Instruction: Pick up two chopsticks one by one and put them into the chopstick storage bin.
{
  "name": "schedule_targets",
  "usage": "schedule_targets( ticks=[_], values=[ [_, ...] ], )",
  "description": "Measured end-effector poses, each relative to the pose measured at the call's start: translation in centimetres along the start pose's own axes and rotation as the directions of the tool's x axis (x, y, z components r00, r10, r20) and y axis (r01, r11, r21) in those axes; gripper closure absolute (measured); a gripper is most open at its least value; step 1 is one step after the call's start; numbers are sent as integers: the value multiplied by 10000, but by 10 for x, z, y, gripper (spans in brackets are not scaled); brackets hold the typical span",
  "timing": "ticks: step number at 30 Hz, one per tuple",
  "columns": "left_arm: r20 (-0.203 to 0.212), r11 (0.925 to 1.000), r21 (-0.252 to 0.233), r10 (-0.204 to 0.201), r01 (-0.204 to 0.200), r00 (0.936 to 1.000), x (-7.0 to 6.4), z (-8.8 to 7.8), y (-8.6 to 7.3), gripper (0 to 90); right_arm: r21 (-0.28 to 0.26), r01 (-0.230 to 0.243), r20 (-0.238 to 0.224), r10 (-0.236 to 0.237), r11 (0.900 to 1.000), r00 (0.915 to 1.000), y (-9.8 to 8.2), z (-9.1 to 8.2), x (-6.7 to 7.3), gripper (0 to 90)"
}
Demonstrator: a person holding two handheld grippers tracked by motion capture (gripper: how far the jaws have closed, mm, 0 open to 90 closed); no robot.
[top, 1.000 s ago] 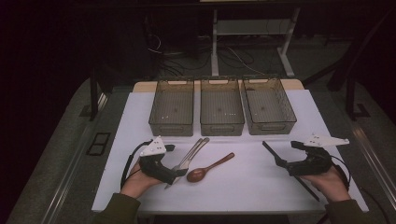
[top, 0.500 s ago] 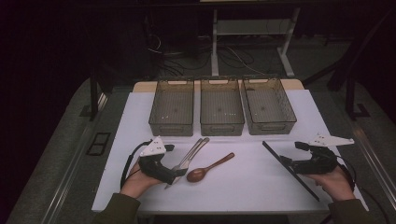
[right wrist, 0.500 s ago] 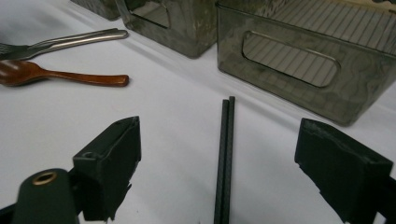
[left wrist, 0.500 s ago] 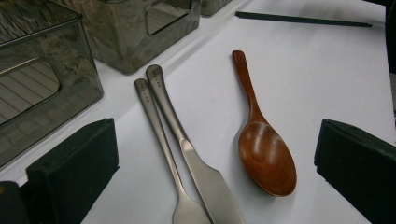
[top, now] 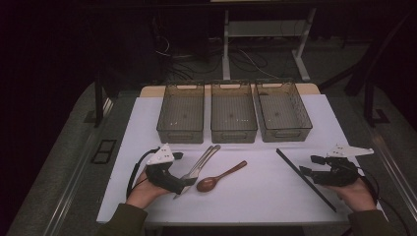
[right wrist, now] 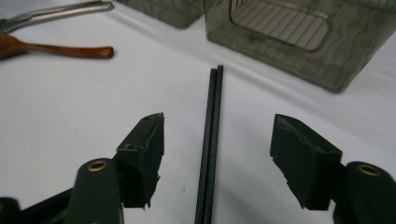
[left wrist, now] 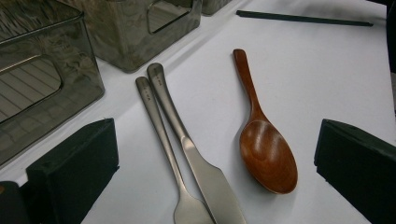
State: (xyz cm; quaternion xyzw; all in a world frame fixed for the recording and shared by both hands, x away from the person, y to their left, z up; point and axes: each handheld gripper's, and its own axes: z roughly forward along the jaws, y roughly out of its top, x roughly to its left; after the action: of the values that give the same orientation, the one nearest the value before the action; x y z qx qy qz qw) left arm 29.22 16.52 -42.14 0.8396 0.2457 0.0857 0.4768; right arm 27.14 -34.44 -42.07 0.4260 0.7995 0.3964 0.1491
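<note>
Right claw (right wrist: 217, 158) closing astride two chopsticks (right wrist: 210, 140).

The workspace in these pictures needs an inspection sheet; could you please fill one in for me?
Surface: white sheet over the table, flat and bare between items.
Job's things: black chopsticks, a pair lying side by side between the right claw's jaws, untouched; those jaws have just been closing.
Clutter: wooden spoon, metal knife and metal fork lie flat by the left claw; three empty clear bins in a row at the far edge.
Grippers: left claw open, holding nothing; right claw open astride the chopsticks.
Cables: black cable loops from the left claw.
Surroundings: dark floor, table legs and loose wires beyond.
</note>
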Motion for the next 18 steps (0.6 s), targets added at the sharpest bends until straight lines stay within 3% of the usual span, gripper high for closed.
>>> schedule_targets(
  ticks=[7,18],
  values=[
    [37,10000,26,24,-24,10000,0,1,0,0,631,-146,-132,154,9979,9998,-3,2,2,522],
    [73,10000,28,6,-6,10000,-1,1,-1,0,1511,-1,-37,7,9885,10000,-7,6,1,719]
  ],
)
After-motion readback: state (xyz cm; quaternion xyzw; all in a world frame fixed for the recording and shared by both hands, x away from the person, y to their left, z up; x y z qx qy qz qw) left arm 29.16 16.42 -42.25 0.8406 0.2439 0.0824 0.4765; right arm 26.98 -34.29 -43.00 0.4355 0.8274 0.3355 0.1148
